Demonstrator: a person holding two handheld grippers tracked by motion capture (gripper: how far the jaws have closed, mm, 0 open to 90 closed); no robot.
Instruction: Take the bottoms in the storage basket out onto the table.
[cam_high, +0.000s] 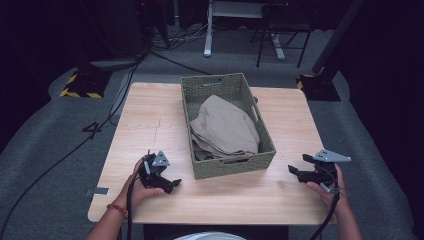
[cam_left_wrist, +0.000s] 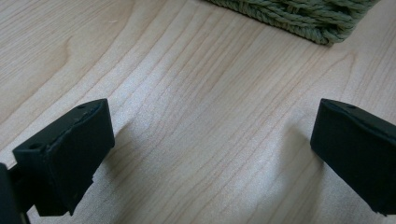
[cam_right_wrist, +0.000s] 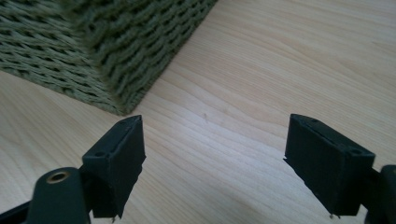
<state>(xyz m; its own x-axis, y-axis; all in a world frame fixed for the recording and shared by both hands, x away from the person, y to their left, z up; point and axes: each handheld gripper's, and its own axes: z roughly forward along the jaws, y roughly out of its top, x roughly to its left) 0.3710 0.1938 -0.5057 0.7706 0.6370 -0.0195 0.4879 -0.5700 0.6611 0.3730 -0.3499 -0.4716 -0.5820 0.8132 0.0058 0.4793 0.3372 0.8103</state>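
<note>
Green woven basket (cam_high: 227, 165) at table (cam_high: 150, 125) centre, slightly right, long axis running near to far; beige cloth (cam_high: 225, 129) heaped inside, below the rim. Left gripper (cam_high: 169, 186) near the front edge, left of the basket's near-left corner, low over bare wood, jaws wide apart, nothing between. Right gripper (cam_high: 296, 171) near the front right edge, right of the basket's near-right corner, raised off the wood, jaws likewise spread and empty. Both grippers pointed inward at the basket, well apart from the cloth.
</note>
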